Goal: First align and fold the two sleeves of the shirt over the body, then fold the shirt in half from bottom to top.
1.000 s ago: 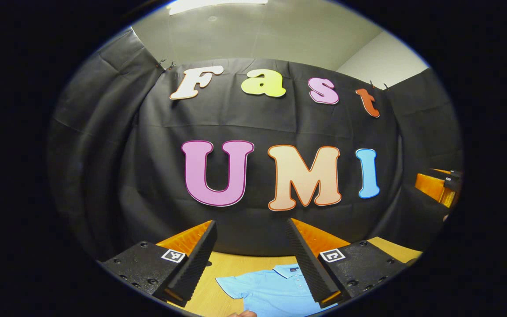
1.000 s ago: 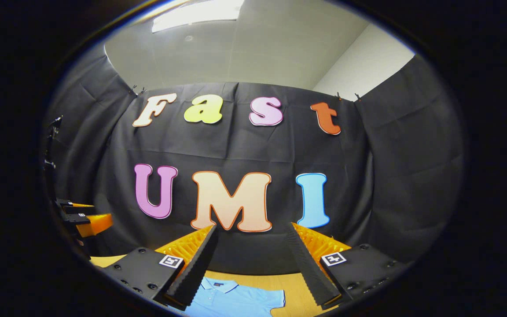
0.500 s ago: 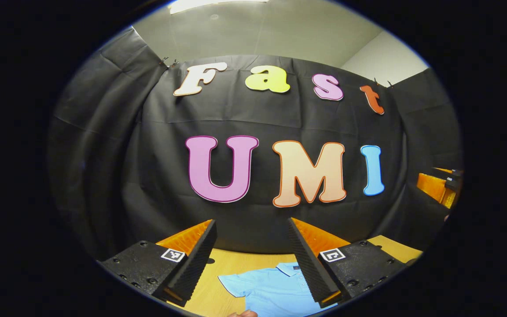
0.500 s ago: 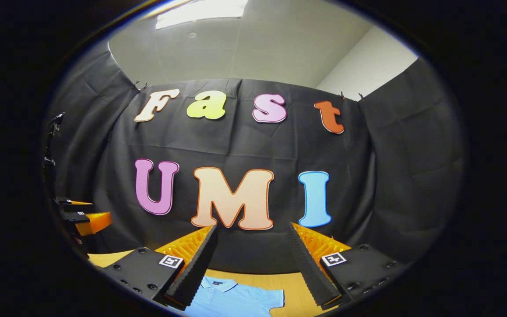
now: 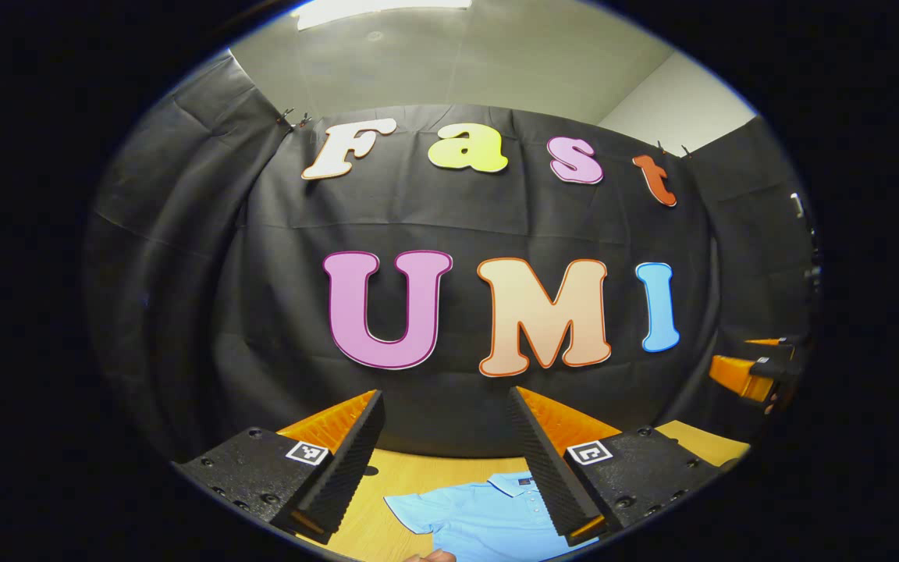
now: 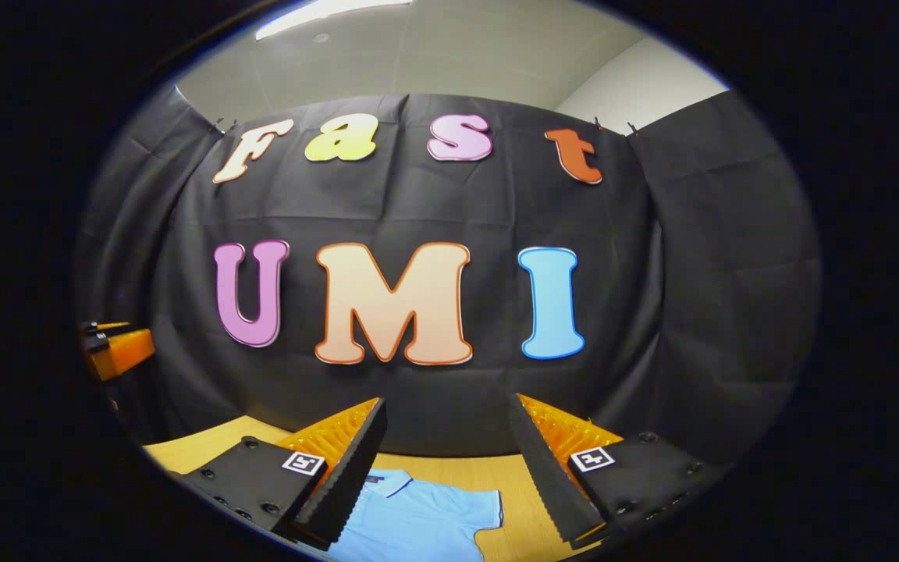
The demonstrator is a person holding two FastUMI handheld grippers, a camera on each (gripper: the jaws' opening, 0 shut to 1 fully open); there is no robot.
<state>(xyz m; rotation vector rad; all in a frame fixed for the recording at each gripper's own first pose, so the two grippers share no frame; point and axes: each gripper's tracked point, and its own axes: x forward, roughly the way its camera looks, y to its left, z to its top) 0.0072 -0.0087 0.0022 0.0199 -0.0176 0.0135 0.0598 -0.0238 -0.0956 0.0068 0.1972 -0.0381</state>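
Observation:
A light blue polo shirt (image 5: 481,515) lies flat on the wooden table (image 5: 406,472), collar toward the back wall. In the left gripper view my left gripper (image 5: 445,460) hangs open well above it, with the shirt's left sleeve and collar showing between the fingers. The same shirt (image 6: 418,519) appears in the right gripper view, its right sleeve spread out on the table (image 6: 200,449). My right gripper (image 6: 445,468) is open above it and holds nothing. The right gripper (image 5: 754,371) also shows far right in the left gripper view, and the left gripper (image 6: 110,347) far left in the right gripper view.
The black cloth wall stands close behind the table's far edge. A fingertip (image 5: 430,556) of a hand peeks in at the bottom edge of the left gripper view. Bare wood lies on both sides of the shirt.
The right gripper view has tilted down, so the wall sits higher and more table shows. The right gripper sits lower in the left gripper view. The shirt has not moved.

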